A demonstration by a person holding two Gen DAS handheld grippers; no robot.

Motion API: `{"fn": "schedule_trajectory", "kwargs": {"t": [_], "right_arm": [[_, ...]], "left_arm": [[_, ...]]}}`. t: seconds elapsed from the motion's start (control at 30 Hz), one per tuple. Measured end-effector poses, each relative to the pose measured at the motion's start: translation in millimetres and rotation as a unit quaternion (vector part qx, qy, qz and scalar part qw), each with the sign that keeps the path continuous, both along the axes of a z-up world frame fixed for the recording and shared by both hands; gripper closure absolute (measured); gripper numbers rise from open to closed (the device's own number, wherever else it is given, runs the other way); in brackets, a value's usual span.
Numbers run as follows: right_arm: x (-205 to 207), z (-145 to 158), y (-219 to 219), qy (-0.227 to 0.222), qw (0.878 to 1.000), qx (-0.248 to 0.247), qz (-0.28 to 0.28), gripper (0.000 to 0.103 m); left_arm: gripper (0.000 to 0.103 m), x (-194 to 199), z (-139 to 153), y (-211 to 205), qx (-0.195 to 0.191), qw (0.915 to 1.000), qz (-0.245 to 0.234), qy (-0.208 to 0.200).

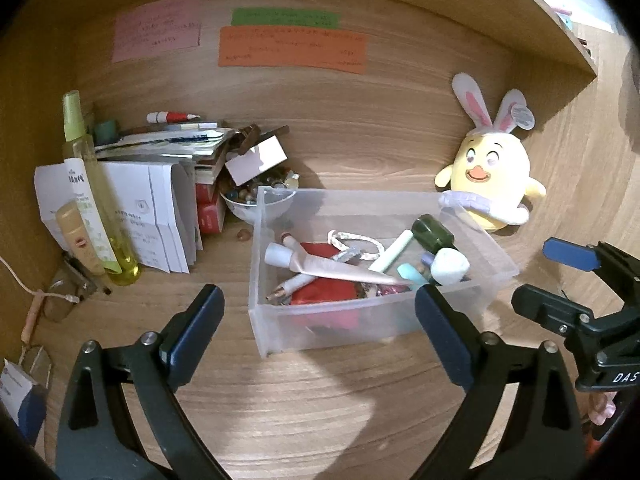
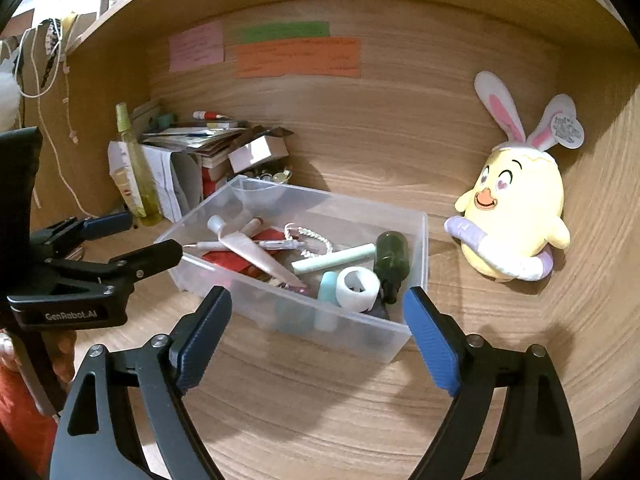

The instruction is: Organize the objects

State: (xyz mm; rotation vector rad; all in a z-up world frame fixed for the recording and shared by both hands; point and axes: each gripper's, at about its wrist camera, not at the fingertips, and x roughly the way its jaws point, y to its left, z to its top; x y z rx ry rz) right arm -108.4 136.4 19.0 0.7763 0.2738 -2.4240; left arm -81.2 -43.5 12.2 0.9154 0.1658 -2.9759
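A clear plastic bin (image 1: 256,264) (image 2: 424,248) stands on the wooden desk. It holds a pale tube (image 1: 340,268), a dark green bottle (image 1: 434,234) (image 2: 392,256), a white tape roll (image 2: 358,286), a mint stick (image 2: 332,262), a red packet and a white cord. My left gripper (image 1: 318,296) is open, just short of the bin's near wall, with nothing between its pads. My right gripper (image 2: 318,296) is open too, in front of the bin's near right corner, and grips nothing. A yellow chick plush with bunny ears (image 1: 492,176) (image 2: 516,216) leans at the back right.
At the back left stand a yellow-green spray bottle (image 1: 80,168), a pile of papers and booklets (image 1: 152,200) and a bowl of small bits (image 1: 248,200). Coloured notes (image 1: 292,50) are stuck on the back panel. A shelf runs overhead. Bare desk lies in front of the bin.
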Motion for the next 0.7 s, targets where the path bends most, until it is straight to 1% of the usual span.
{"fn": "schedule_trajectory", "kwargs": {"t": [0.47, 0.6, 0.7], "right_arm": [[-4.0, -5.3, 12.0, -0.022, 0.999, -0.022, -0.009, 0.017], [-5.3, -6.5, 13.5, -0.024, 0.999, -0.022, -0.01, 0.017], [-6.0, -8.1, 13.8, -0.023, 0.999, -0.018, -0.015, 0.017]], "left_arm": [[0.004, 6.3, -0.9, 9.3, -0.005, 0.9999, -0.011, 0.001], [0.004, 7.4, -1.2, 10.1, 0.002, 0.9998, -0.018, -0.001], [0.003, 6.6, -1.1, 11.8, 0.001, 0.9997, -0.023, -0.003]]}}
